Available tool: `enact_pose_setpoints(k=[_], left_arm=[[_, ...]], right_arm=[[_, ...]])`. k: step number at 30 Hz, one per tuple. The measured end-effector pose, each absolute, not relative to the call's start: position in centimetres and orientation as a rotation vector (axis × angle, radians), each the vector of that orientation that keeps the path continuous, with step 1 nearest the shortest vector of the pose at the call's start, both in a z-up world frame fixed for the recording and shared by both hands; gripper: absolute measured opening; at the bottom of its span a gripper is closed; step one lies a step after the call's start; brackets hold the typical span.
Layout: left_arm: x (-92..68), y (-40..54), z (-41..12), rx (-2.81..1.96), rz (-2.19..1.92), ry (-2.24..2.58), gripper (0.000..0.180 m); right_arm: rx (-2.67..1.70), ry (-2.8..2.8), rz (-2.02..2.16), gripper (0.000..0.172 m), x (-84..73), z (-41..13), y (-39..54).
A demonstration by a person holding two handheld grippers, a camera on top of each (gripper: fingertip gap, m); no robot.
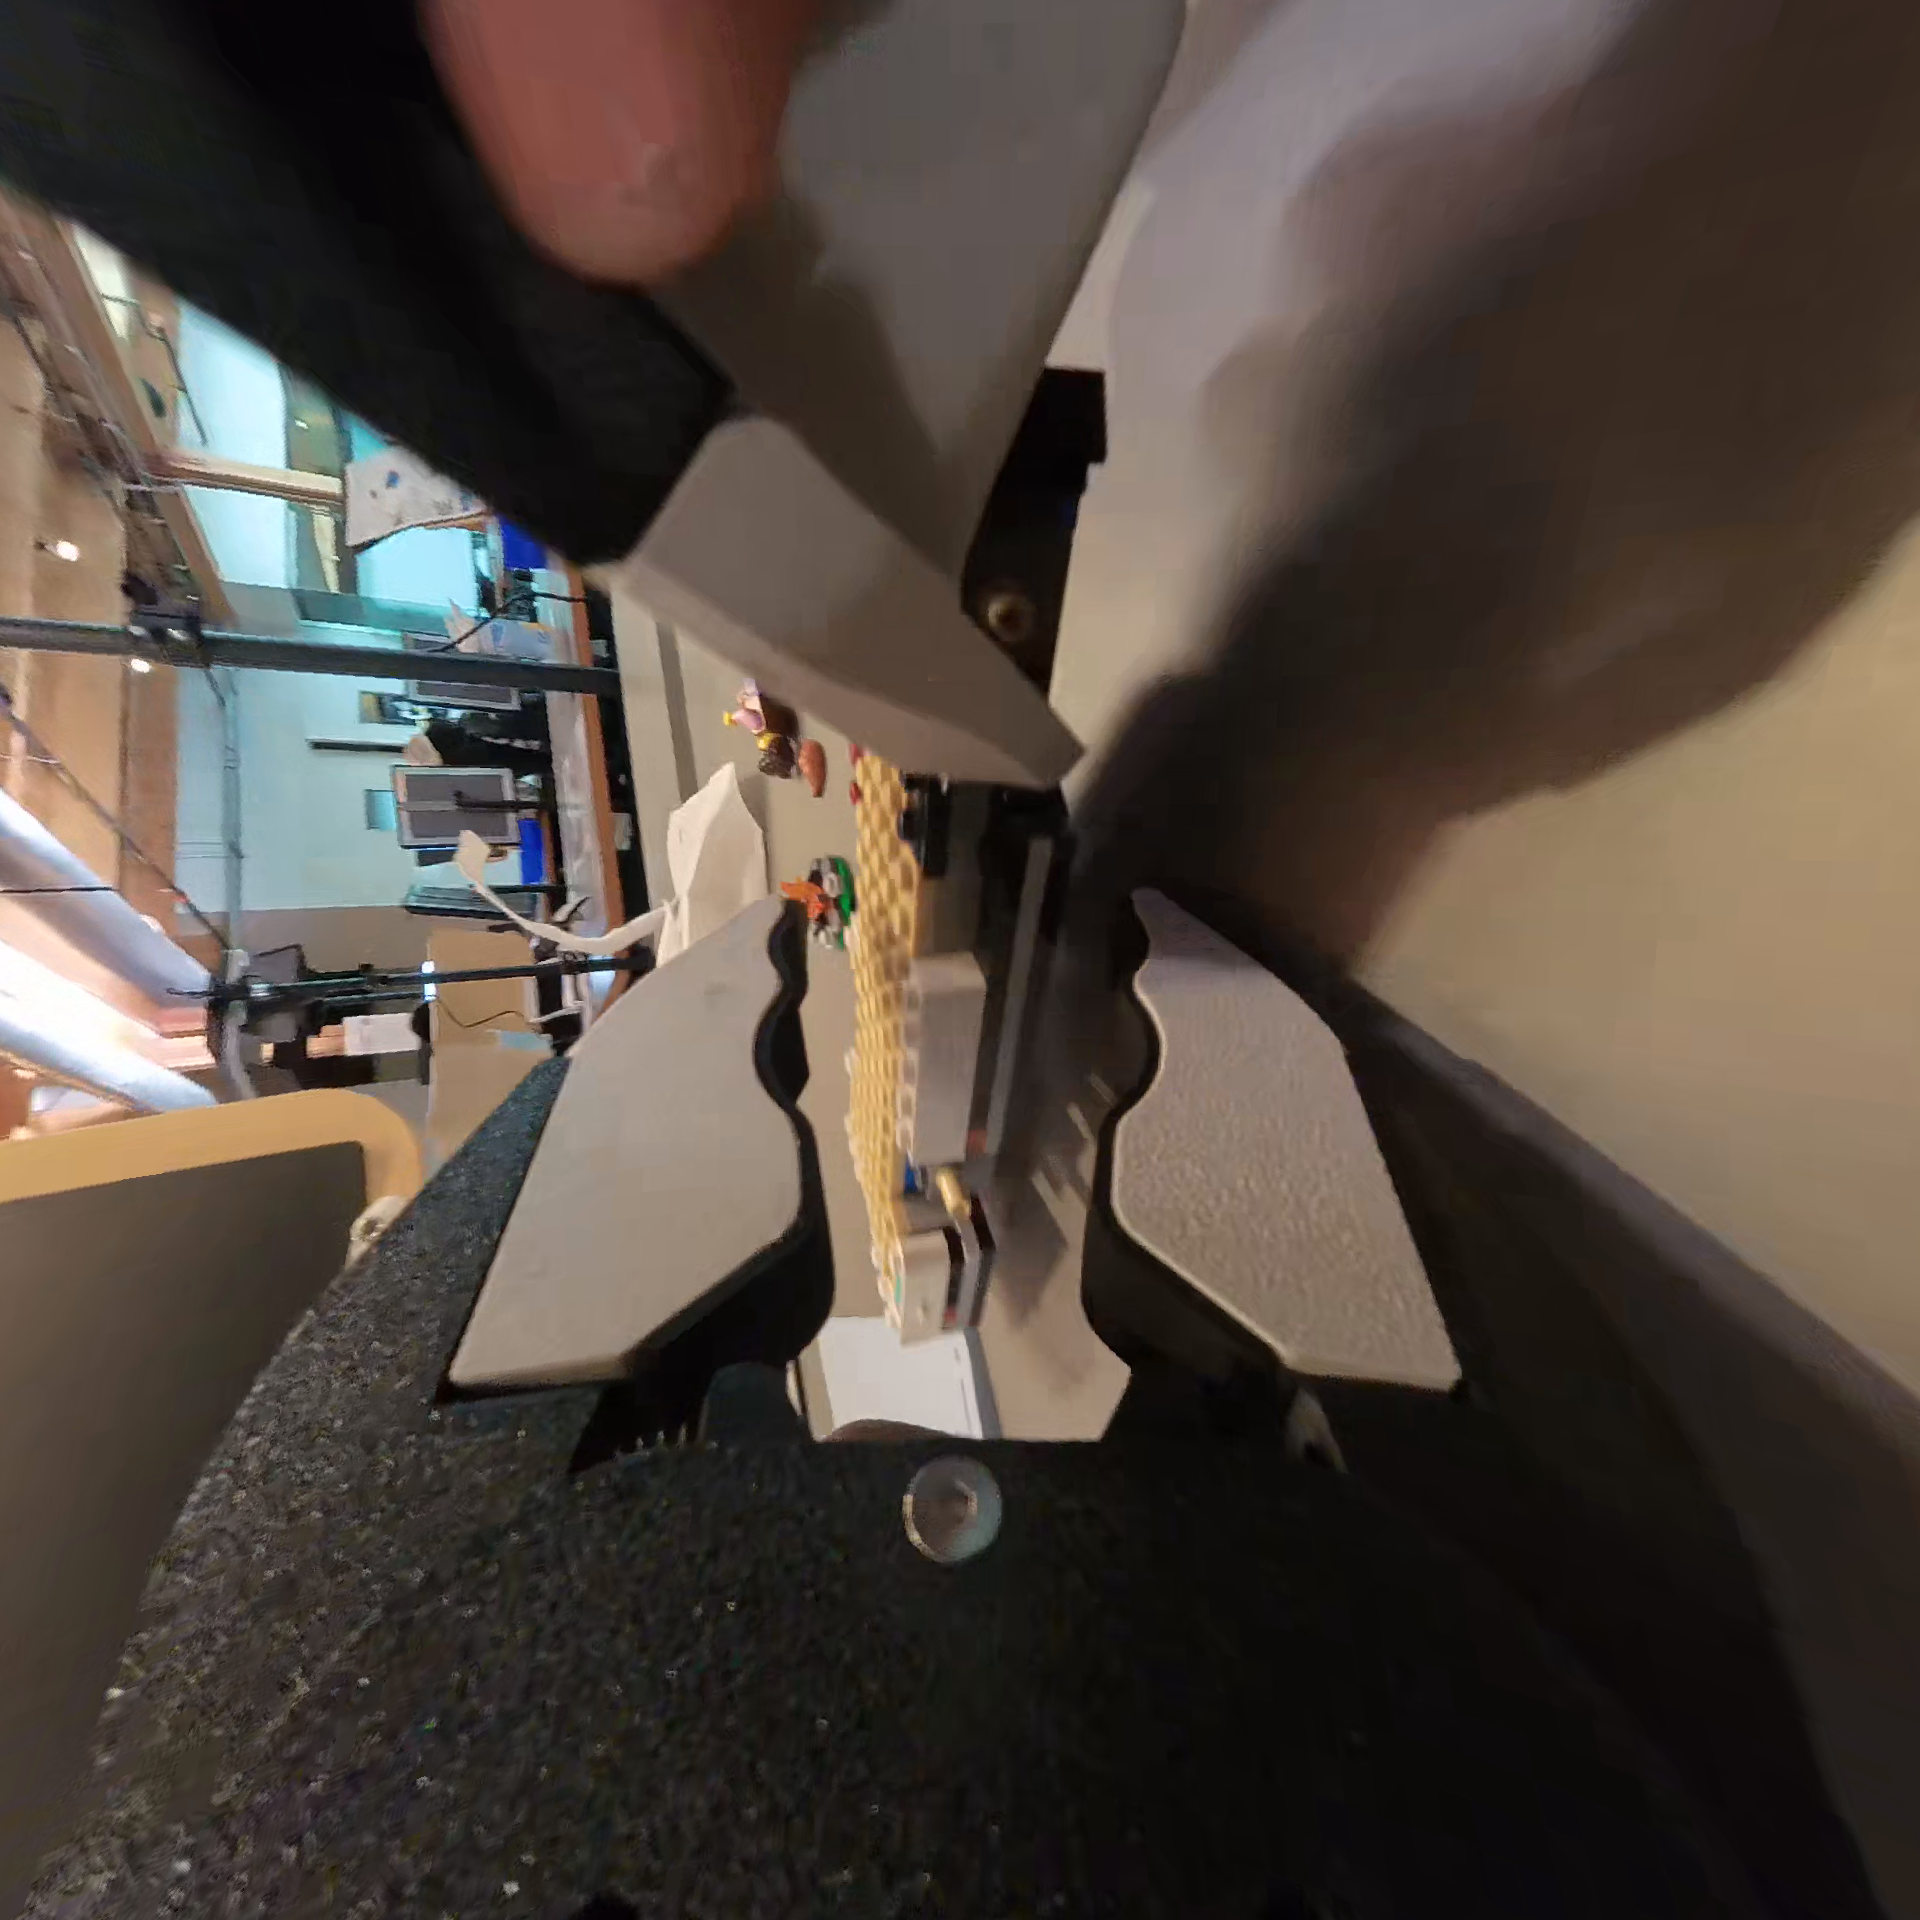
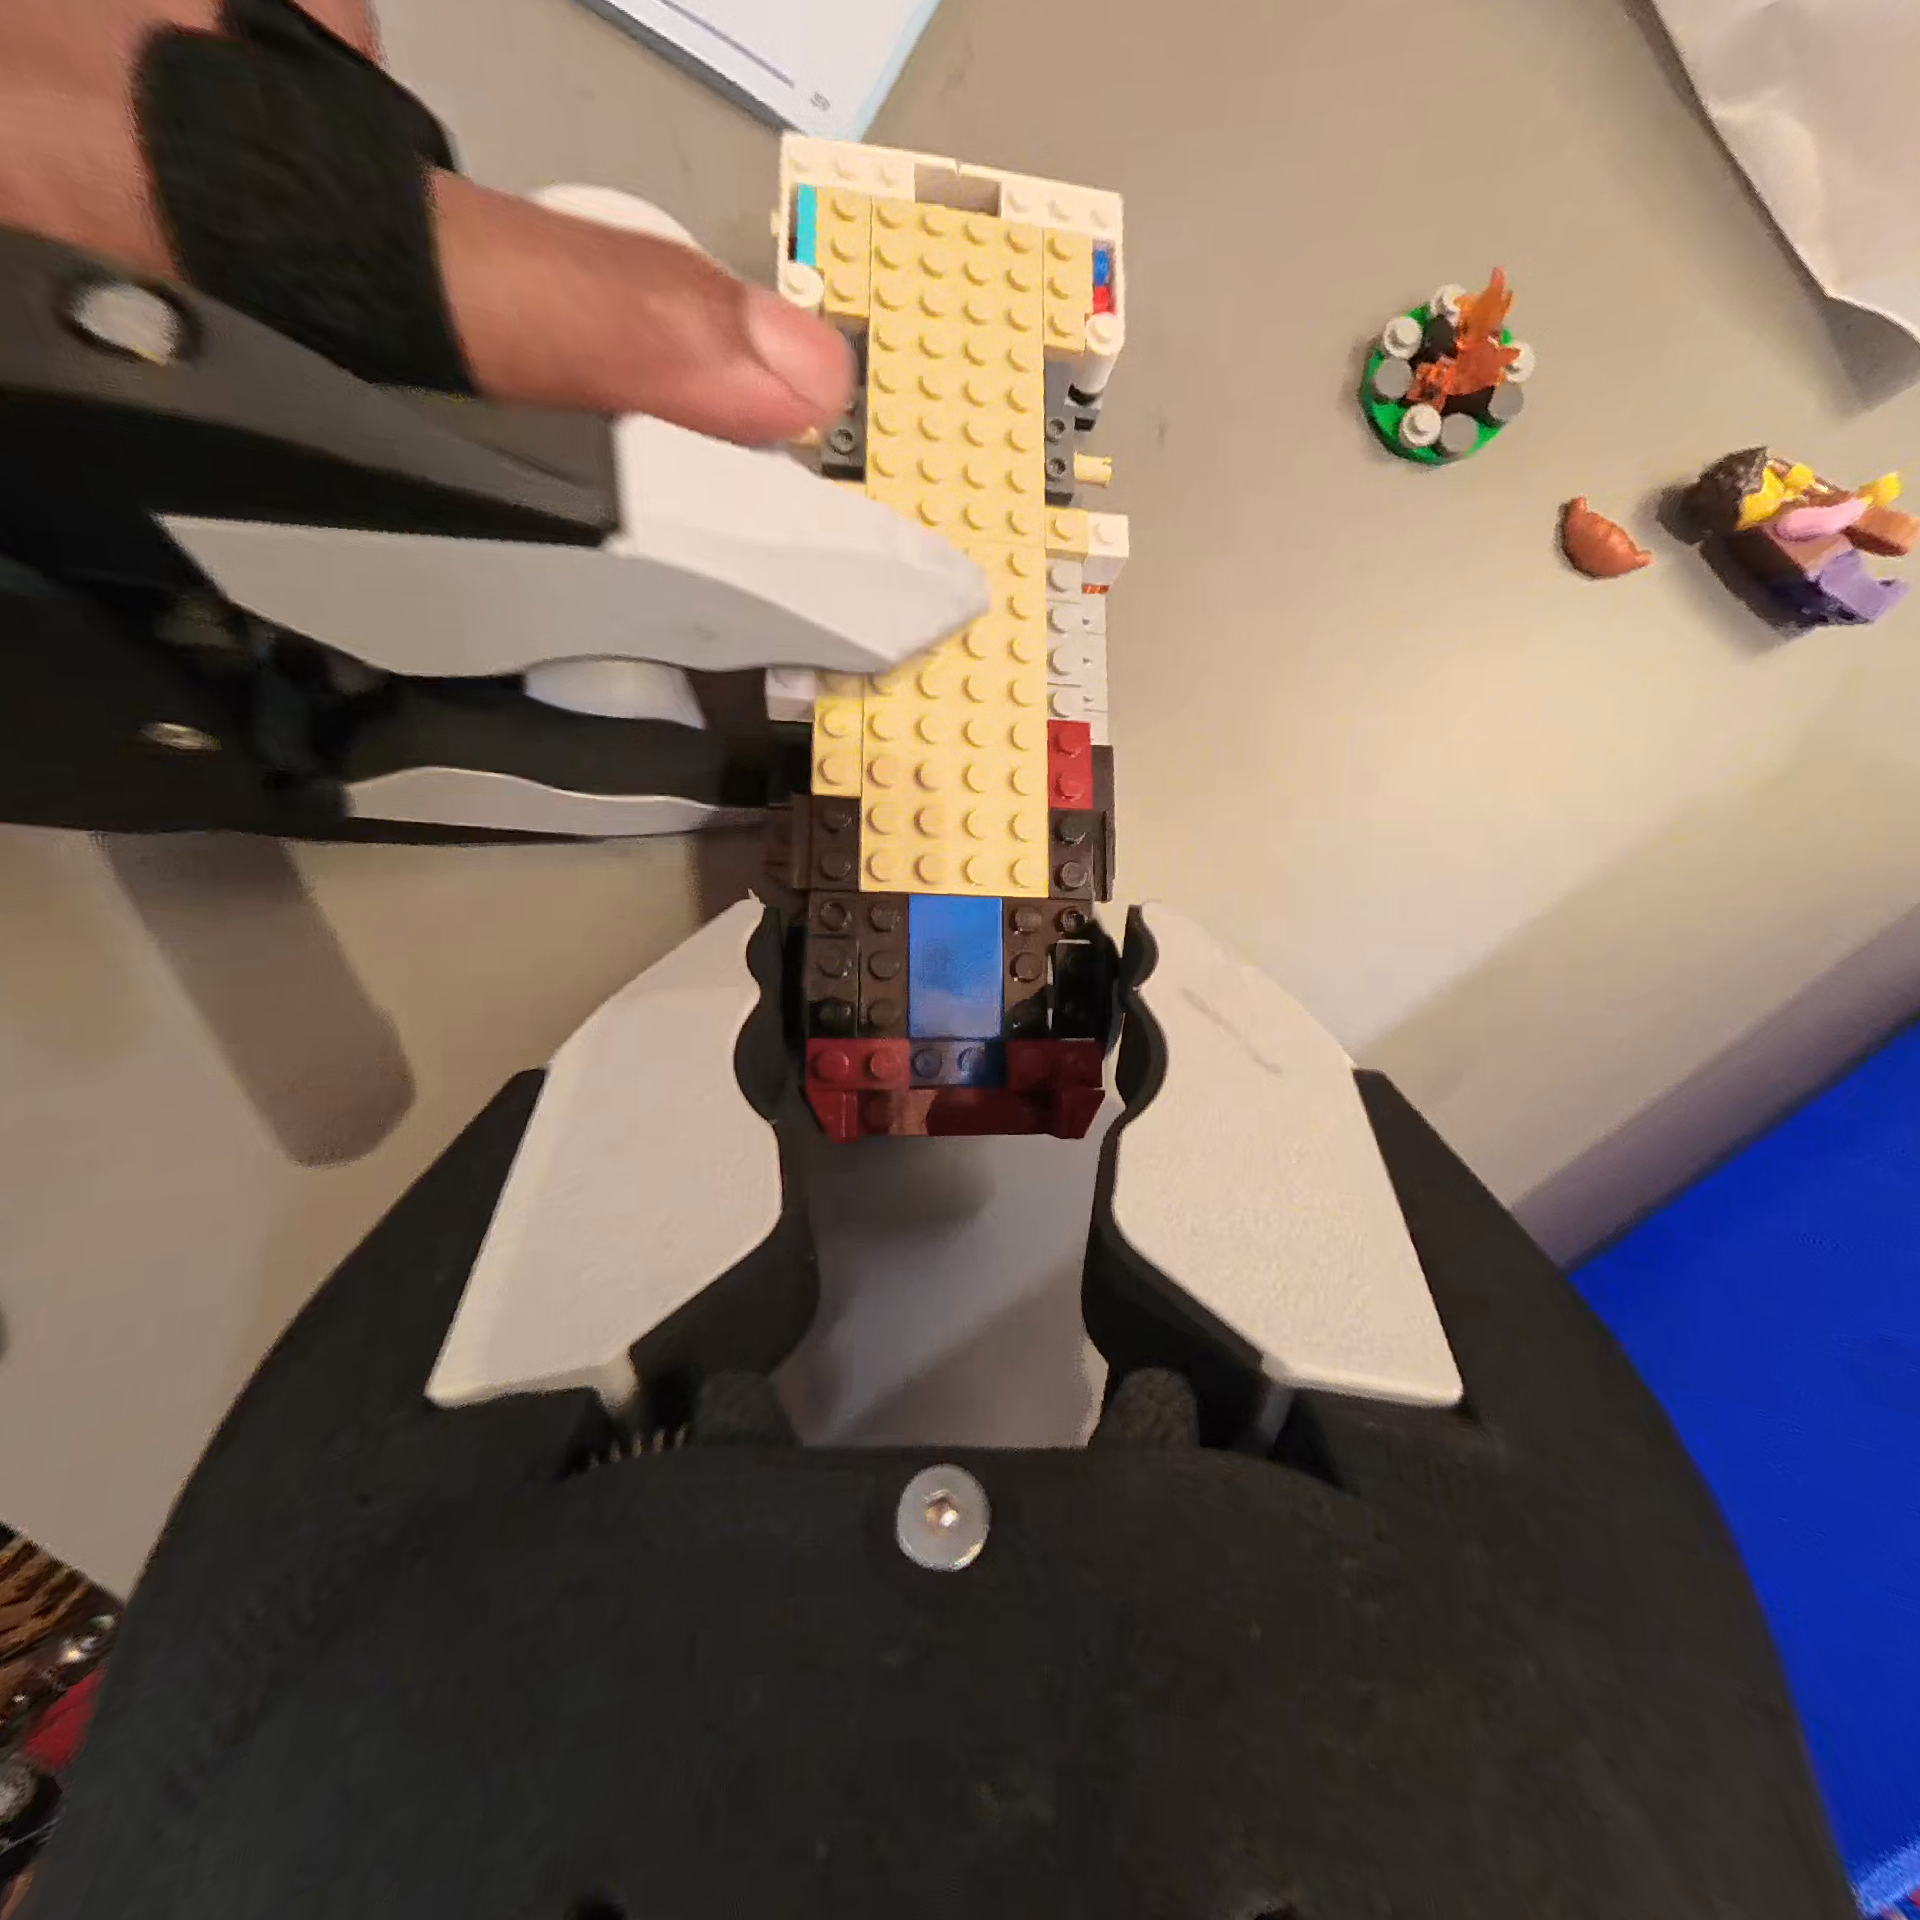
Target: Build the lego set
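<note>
The right hand-held gripper clamps the dark front end of a long tan-topped brick model on the grey table, likely light, rigid and prone to breaking apart, while the left hand-held gripper stands apart around its side.

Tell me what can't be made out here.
Left wrist view: a close grey shape hides the brick model's far end.
Right wrist view: a person's finger and the left gripper's fingers cover the model's left side.
Right wrist view: the white bag is cut by the corner.
</note>
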State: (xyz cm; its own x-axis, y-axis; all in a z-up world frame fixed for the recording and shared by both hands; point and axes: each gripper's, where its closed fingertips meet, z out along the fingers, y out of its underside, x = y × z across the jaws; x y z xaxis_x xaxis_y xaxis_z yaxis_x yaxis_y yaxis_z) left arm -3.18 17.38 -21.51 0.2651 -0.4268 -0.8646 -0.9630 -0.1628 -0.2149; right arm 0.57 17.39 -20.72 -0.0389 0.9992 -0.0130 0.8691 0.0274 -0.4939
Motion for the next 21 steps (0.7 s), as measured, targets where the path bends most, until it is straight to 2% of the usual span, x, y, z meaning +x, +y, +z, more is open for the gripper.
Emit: enact_pose_setpoints(k=[3,5,9,13,21], left_arm=[[-3.5,17.9,-21.4,-1.692,0.905,1.277,0.032],[-3.6,17.8,-20.8,-1.690,0.897,1.237,0.025],[-4.7,16.8,-19.2,-1.761,0.845,1.107,0.024],[-6.2,14.6,-16.0,-1.779,0.751,0.891,0.024],[-6.6,6.7,-10.9,-1.645,0.330,0.573,0.024]], right_arm=[[-1.874,-1.971,0.567,0.062,0.2,-20.3,17.1],[-1.816,-1.940,0.616,0.057,-0.1,-19.0,16.9],[-1.610,-1.877,0.702,0.068,0.1,-14.8,16.2],[-1.384,-1.862,0.848,0.068,0.5,-11.3,14.5],[-1.041,-1.808,1.124,0.067,-3.9,-9.3,9.0]])
